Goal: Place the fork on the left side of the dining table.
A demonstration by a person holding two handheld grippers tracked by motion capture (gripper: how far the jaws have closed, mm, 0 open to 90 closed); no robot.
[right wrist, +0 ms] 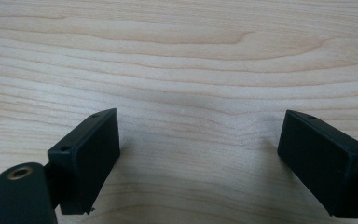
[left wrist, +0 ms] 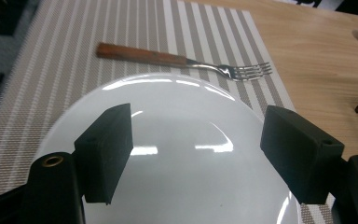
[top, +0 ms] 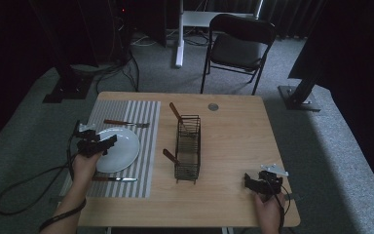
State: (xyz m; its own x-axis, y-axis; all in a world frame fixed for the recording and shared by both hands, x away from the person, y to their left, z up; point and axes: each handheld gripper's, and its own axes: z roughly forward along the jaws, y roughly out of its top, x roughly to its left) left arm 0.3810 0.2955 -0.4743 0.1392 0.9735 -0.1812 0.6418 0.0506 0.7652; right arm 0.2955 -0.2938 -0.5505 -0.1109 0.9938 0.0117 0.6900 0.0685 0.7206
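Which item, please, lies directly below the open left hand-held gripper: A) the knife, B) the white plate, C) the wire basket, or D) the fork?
B: in the left gripper view the left hand-held gripper has its jaws spread apart over the white plate, with the fork lying beyond it on the striped placemat.

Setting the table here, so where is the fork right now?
In the high view the fork lies on the striped placemat at the table's left, just beyond the white plate, tines toward the wire basket.
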